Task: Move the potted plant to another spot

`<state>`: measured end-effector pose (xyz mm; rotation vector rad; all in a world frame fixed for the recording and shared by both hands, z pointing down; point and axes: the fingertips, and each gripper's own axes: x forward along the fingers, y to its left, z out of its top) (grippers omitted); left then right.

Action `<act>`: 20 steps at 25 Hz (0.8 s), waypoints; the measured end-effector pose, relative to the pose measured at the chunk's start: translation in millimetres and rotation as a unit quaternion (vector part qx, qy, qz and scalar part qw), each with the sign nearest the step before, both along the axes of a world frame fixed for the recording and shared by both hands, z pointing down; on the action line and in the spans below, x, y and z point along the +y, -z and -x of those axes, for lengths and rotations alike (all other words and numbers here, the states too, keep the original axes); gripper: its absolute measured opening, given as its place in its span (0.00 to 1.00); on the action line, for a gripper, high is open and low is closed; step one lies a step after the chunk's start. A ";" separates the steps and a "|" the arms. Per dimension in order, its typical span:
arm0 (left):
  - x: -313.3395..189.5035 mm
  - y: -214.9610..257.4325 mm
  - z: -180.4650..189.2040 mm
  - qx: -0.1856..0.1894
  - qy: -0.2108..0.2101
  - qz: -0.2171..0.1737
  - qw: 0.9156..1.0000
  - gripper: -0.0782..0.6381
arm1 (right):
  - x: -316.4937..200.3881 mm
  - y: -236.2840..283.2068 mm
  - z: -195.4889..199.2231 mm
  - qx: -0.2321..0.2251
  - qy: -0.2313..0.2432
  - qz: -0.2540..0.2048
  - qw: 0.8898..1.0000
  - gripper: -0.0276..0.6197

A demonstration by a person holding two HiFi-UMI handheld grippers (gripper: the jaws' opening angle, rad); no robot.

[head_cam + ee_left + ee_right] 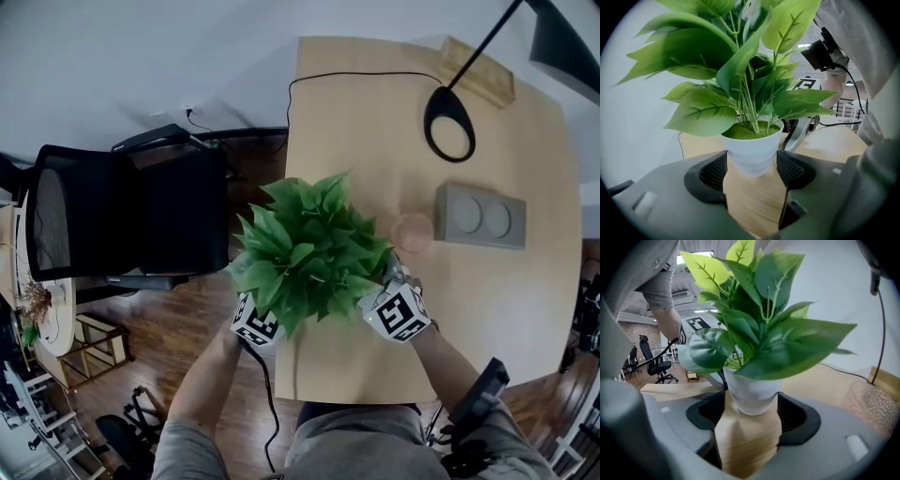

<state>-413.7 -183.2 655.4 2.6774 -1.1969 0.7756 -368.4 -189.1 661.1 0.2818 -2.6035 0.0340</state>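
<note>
Light wood table [525, 309] sitting on dark wood floor [178, 328]; blk office chair [122, 220] standing off table's L edge; blk lamp [562, 42] leaning over far R corner; white wall [141, 56] running behind.

We see a white pot [752, 157], smooth matt plastic with faint ridges, filled with fuzzy green matting. The leaves [708, 112] look like satin plastic with pressed veins. The table [487, 291] is pale matt wood grain. The left gripper [753, 178] has black ribbed pads [712, 171] in a grey matt plastic shell; the right gripper [749, 420] looks the same. At nine o'clock in the head view, the chair [56, 220] back is black mesh, the floor [178, 328] dark glossy wood.
</note>
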 end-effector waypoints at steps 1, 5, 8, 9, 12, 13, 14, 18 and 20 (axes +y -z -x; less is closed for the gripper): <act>-0.5 -0.9 1.2 -0.002 0.002 -0.001 1.000 0.56 | -1.4 -0.4 0.0 0.000 -0.005 -0.001 1.000 0.54; 4.1 3.6 -4.7 0.004 -0.006 0.005 1.000 0.56 | 2.2 1.9 2.3 -0.004 -0.005 0.000 1.000 0.52; 6.1 12.5 -4.7 0.003 -0.006 -0.001 1.000 0.56 | 4.5 7.4 2.6 -0.003 -0.009 0.005 1.000 0.52; 6.5 16.4 -2.8 0.001 -0.003 -0.005 1.000 0.56 | 5.4 12.3 3.3 -0.006 -0.010 0.006 1.000 0.52; 13.5 36.2 -0.9 0.001 0.007 -0.013 1.000 0.56 | 13.1 33.9 0.6 -0.008 -0.018 0.010 1.000 0.52; 15.7 46.2 -4.0 0.005 0.005 -0.015 1.000 0.56 | 15.5 42.8 -2.1 -0.006 -0.023 0.011 1.000 0.52; 16.0 57.4 -9.2 0.010 -0.002 -0.018 1.000 0.56 | 15.5 52.4 -5.6 -0.002 -0.029 0.008 1.000 0.52; 6.0 108.3 -32.3 0.037 -0.037 -0.051 0.997 0.56 | 6.4 98.0 -20.5 -0.002 -0.057 -0.016 0.998 0.52; 5.9 133.3 -45.7 0.046 -0.051 -0.068 0.995 0.56 | 7.1 122.4 -33.6 -0.003 -0.071 -0.027 0.997 0.52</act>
